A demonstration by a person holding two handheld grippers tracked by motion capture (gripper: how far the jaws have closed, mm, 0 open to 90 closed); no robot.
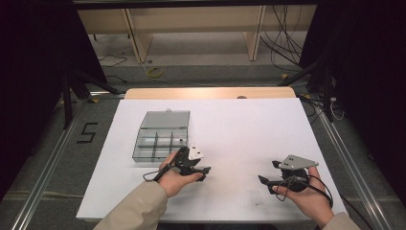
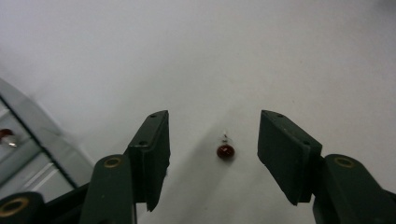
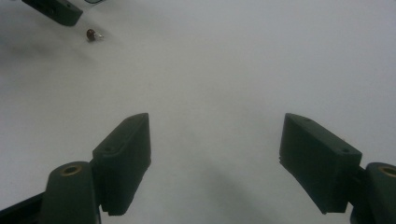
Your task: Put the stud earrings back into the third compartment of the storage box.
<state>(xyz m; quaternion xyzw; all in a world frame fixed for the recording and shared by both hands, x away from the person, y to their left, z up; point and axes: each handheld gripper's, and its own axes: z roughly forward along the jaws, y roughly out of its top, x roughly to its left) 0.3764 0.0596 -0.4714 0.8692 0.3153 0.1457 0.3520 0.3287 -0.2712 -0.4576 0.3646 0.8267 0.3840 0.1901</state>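
A tiny dark red bulb with a silver tip (image 2: 225, 150) lies on the white sheet, between the two jaws of my left gripper (image 2: 212, 135), and neither pad touches it. That gripper (image 1: 206, 173) stands open just right of the clear compartment box (image 1: 160, 139). In the right gripper view the same red bulb (image 3: 91, 33) lies at the far upper left, beside one jaw of the left gripper. My right gripper (image 3: 215, 140) is open over bare sheet with nothing between its pads. In the high view the right gripper (image 1: 267, 171) is near the front right.
The clear box has its lid folded back and several compartments; another red piece (image 2: 5, 134) lies in the box (image 2: 28, 149). The white sheet (image 1: 249, 124) covers the table. Metal rails run along both sides, and cables lie on the floor beyond the table.
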